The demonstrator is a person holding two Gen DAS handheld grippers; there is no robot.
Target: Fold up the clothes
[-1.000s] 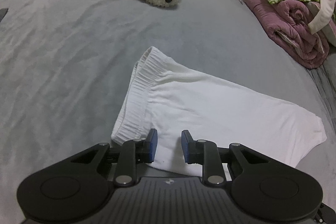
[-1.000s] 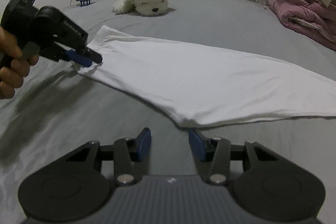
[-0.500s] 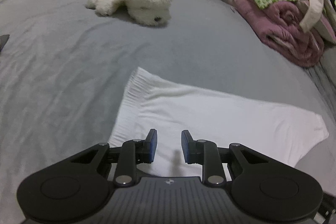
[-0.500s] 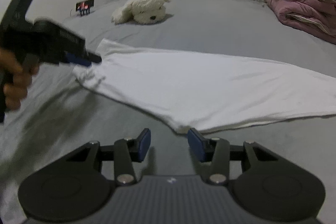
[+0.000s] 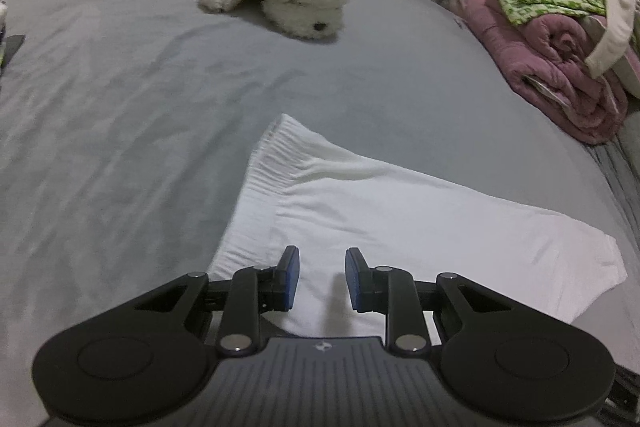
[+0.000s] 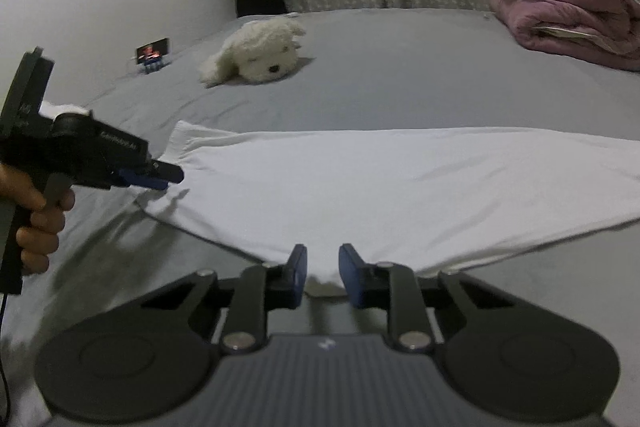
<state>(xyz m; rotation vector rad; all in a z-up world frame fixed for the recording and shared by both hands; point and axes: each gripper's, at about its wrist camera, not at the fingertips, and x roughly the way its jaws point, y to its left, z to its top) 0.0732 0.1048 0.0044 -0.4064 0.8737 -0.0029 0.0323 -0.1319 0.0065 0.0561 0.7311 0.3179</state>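
Both claws gape: left gripper (image 5: 322, 277) over the white garment (image 5: 400, 223), right gripper (image 6: 323, 273) straddling its near edge; pinch deep, lift evenly

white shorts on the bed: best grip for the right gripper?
Judging by the pose, take the near hem corner of the white shorts, coming in low from the near side. That corner pokes toward the right gripper, whose open jaws already flank it. The left gripper, also open, hangs at the ribbed waistband end, so the pair could lift the near edge together.
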